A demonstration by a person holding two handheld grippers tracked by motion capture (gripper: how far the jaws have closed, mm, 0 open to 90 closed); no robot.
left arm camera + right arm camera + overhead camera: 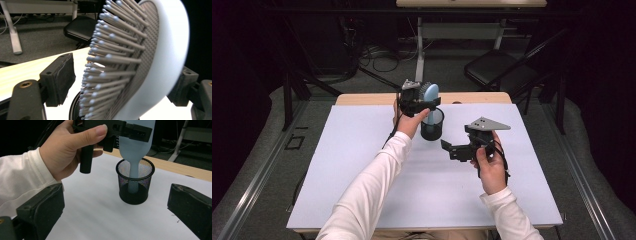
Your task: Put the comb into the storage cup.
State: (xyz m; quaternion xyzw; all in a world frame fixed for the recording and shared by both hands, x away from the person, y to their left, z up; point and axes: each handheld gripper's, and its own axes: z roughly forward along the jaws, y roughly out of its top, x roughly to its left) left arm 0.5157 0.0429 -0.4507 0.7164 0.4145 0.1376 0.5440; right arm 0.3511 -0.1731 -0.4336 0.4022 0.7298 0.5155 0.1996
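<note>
Upper centre of the high view, the left gripper (426, 104) holds a pale blue plastic hairbrush with grey bristles (430, 93) upright over a black wire-mesh cup (432, 125), which stands on the white tabletop (362, 165) just right of the left hand (409, 122). In the right gripper view the brush's narrow handle runs down inside the cup (135, 183), at the centre of that frame, while the left gripper's black jaws are clamped across the wide head (136, 135) at the top edge. The left gripper view puts the brush head (140, 57) between the two jaws: its smooth back lies against the right-hand pad, the bristle tips point toward the left-hand pad, and the cup's rim (75, 105) shows below at bottom centre.

The right gripper (451, 148), held in the right hand (492, 167), sits right of centre, apart from the cup, with its jaws spread wide and nothing between them. They frame the cup from the lower corners of the right gripper view.
</note>
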